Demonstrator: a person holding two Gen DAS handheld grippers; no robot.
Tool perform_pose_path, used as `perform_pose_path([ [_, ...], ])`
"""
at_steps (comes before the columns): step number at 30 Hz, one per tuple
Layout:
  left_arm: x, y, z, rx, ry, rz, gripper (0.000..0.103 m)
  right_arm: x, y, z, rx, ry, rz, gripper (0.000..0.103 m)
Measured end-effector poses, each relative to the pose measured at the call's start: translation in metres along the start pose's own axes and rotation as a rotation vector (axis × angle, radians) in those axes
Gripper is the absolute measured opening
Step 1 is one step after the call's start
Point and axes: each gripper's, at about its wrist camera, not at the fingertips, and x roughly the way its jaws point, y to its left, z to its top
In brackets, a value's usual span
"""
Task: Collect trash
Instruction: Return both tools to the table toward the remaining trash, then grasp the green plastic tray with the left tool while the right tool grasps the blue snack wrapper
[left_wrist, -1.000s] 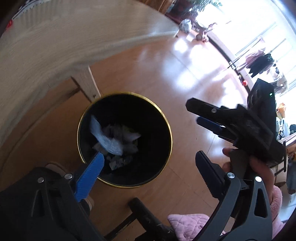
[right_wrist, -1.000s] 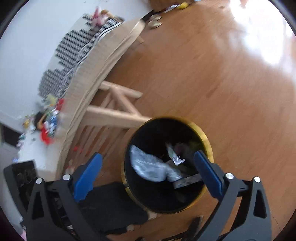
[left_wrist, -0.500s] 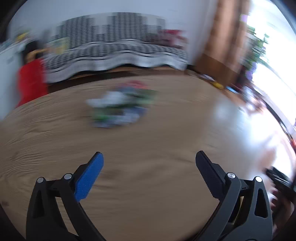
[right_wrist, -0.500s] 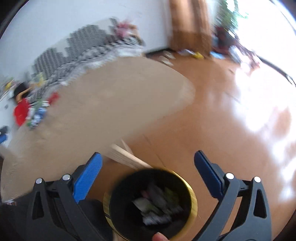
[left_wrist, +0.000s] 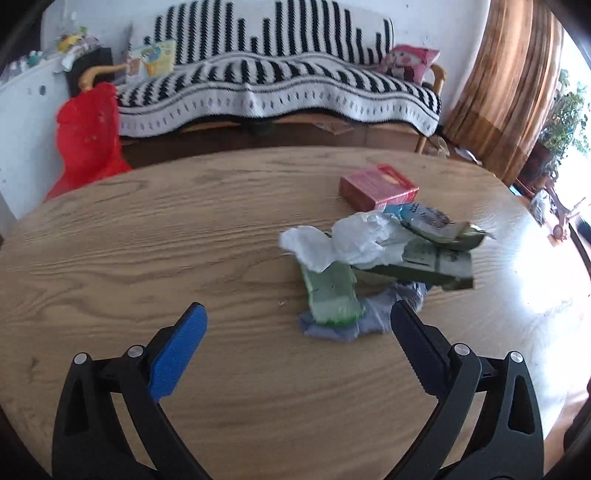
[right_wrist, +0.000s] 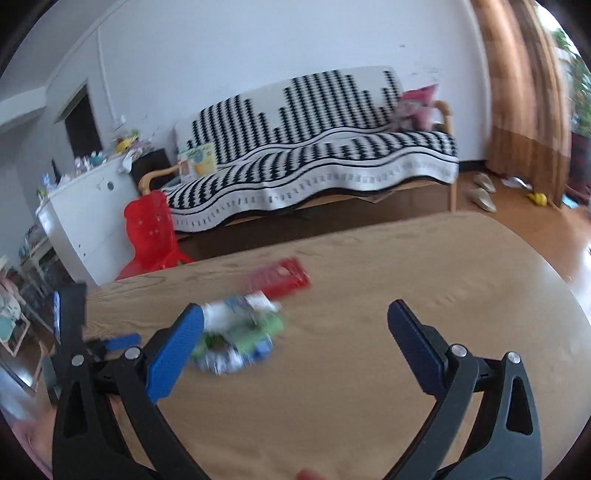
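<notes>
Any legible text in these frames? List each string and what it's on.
None reads.
Red cardboard box on the wooden table: pale print on top, too small to read.
Blue-and-silver foil wrapper in the trash pile: dark print, blurred.
Dark green packet: faint markings, illegible.
Colourful picture book on the striped sofa: too small.
Right wrist view: motion-blurred throughout.

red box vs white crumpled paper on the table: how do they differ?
The red box is a rigid, flat-sided block with clean edges; the white crumpled paper is soft, wrinkled and shapeless. The red box lies apart at the far edge of the pile, while the white crumpled paper sits on top of the green wrappers. Both rest on the wooden table, ungrasped, ahead of the open left gripper.
</notes>
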Motion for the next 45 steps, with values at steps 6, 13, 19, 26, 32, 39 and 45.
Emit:
perform_pose_path([
  [6, 0.030, -0.004, 0.013, 0.042, 0.035, -0.019, 0.097, 0.080, 0.041, 0.007, -0.201, 0.141, 0.007, 0.096],
  [13, 0.045, 0.011, 0.017, 0.029, 0.071, -0.038, 0.059, 0.108, 0.059, -0.023, -0.299, 0.242, 0.019, 0.067],
  [19, 0.030, 0.015, 0.013, 0.039, 0.050, -0.049, 0.033, 0.105, 0.053, -0.030, -0.251, 0.227, 0.064, 0.020],
  [26, 0.002, 0.018, 0.008, 0.031, -0.008, -0.034, 0.033, 0.075, 0.040, -0.023, -0.167, 0.158, 0.075, 0.019],
  [32, -0.013, 0.032, 0.008, 0.019, -0.035, 0.000, 0.033, 0.074, 0.049, -0.024, -0.142, 0.170, 0.105, 0.019],
  [39, -0.013, 0.056, -0.002, 0.013, 0.012, 0.022, 0.034, 0.076, 0.076, -0.024, -0.184, 0.178, 0.124, 0.019],
  [45, 0.001, 0.084, -0.019, 0.001, 0.100, 0.066, 0.034, 0.077, 0.095, -0.025, -0.212, 0.189, 0.145, 0.019],
])
